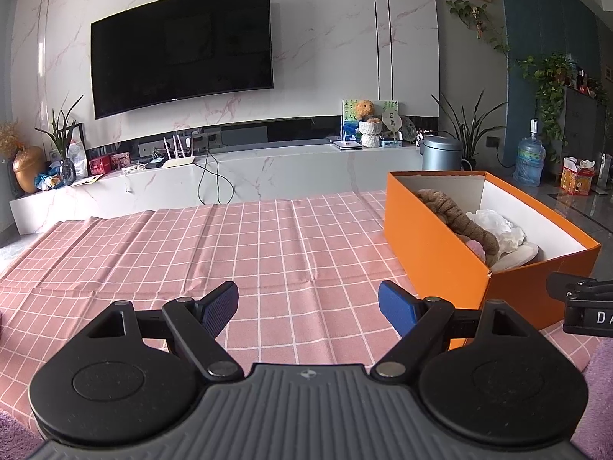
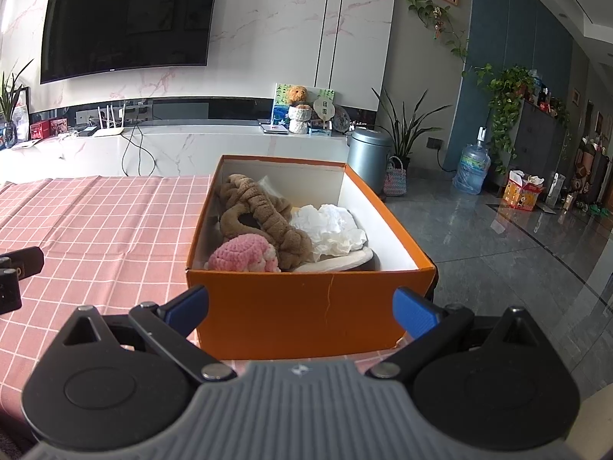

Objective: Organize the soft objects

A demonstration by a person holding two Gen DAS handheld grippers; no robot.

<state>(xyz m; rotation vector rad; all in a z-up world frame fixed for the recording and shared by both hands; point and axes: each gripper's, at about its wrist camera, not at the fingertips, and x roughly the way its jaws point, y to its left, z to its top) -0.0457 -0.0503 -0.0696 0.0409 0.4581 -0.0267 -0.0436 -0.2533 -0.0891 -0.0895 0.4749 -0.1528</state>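
Note:
An orange box stands on the pink checked tablecloth. In it lie a brown fuzzy band, a pink crocheted piece, crumpled white tissue and a pale flat pad. My right gripper is open and empty, its fingers just in front of the box's near wall. My left gripper is open and empty over the cloth, left of the box. The brown band and tissue show in the left wrist view too.
A marble TV bench with a router and cables stands behind the table under a wall TV. A grey bin, plants and a water bottle stand on the glossy floor to the right. The table edge drops off right of the box.

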